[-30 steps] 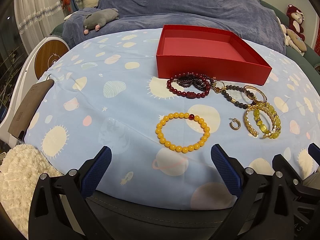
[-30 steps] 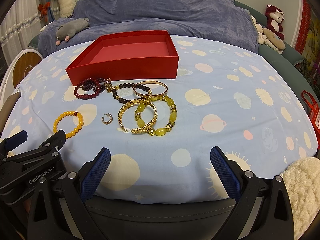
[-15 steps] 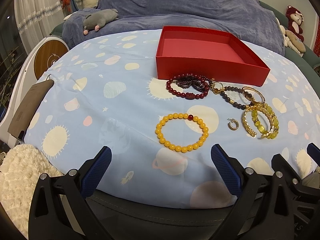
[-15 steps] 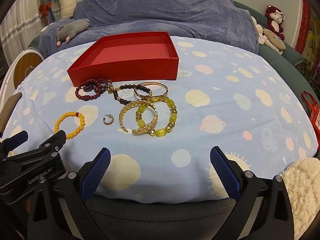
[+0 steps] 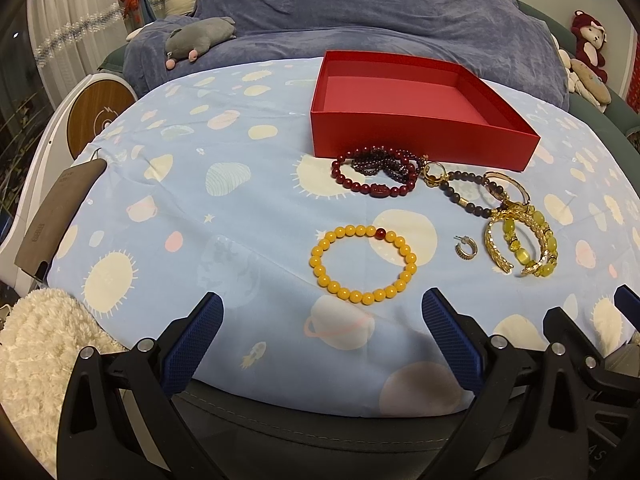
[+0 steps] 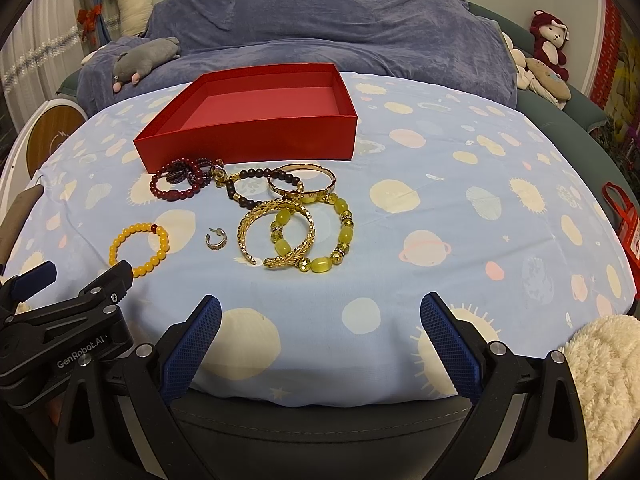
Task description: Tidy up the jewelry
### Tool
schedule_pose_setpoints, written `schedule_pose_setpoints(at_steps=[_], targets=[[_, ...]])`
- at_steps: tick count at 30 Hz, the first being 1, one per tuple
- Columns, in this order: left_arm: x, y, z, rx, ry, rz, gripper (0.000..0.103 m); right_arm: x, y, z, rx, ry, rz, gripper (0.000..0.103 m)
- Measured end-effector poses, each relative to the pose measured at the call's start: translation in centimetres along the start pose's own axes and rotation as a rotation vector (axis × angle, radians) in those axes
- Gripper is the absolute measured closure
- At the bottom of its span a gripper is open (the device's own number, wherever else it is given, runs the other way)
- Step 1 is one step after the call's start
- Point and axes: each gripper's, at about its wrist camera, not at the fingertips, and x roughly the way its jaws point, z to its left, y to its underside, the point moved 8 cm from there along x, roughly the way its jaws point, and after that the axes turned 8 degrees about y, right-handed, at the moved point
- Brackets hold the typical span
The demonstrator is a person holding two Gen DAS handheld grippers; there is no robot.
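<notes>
An empty red box (image 5: pixel 420 140) (image 6: pixel 256 144) sits on the blue patterned sheet. In front of it lie dark red bead bracelets (image 5: pixel 376 176) (image 6: pixel 180 178), a dark bead bracelet (image 6: pixel 248 186), a gold bangle (image 6: pixel 302 184), a gold cuff (image 6: pixel 276 236), a yellow-green stone bracelet (image 6: pixel 340 236), a small hoop earring (image 5: pixel 466 250) (image 6: pixel 217 240) and an orange bead bracelet (image 5: pixel 362 264) (image 6: pixel 138 248). My left gripper (image 5: pixel 320 340) is open and empty, just short of the orange bracelet. My right gripper (image 6: pixel 320 340) is open and empty, near the bed's front edge.
A grey plush (image 5: pixel 200 36) lies on the blue-grey blanket (image 6: pixel 320 20) behind the box. More plush toys (image 6: pixel 548 44) sit at the far right. A fluffy white rug (image 5: pixel 44 352) lies at the lower left, a brown tag (image 5: pixel 56 216) at the left edge.
Both grippers have eased back slightly; the jewelry sits a little farther off in view. Nothing was picked up or moved.
</notes>
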Motion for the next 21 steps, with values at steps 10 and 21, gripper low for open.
schedule_pose_setpoints(at_steps=[10,21], targets=[[0.3,0.2,-0.3,-0.003,0.024,0.024,0.008,-0.6,-0.3,0.2,0.008,-0.027,-0.001,0.007],[1.5,-0.3,2.2,-0.138,0.039,0.061,0.007,-0.2,-0.8,-0.2,0.026,-0.041,-0.002,0.007]])
